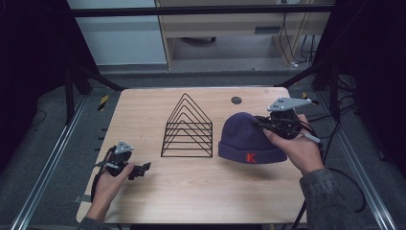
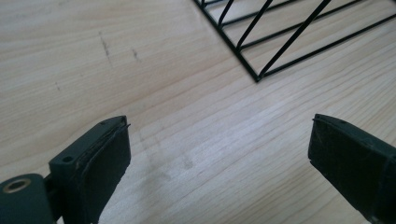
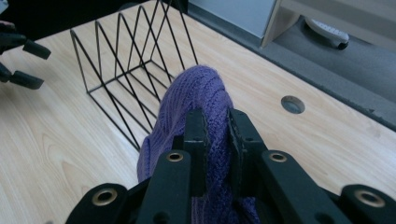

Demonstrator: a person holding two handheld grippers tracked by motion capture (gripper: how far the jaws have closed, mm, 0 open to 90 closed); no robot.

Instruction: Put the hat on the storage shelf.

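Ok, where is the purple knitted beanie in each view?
High view: purple knitted beanie right of centre, beside the black wire rack.
Left gripper view: not in it; the rack's corner sits top right.
Right gripper view: centre, pinched in the right tool; rack upper left.

Open left claw (image 2: 217,154) over table (image 2: 93,60), near wire rack (image 2: 280,37)

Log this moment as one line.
right tool: shut on purple beanie | left tool: open, over table | wire rack: upright, untouched

Beanie (image 3: 196,107) lower part perhaps behind tool (image 3: 217,135).
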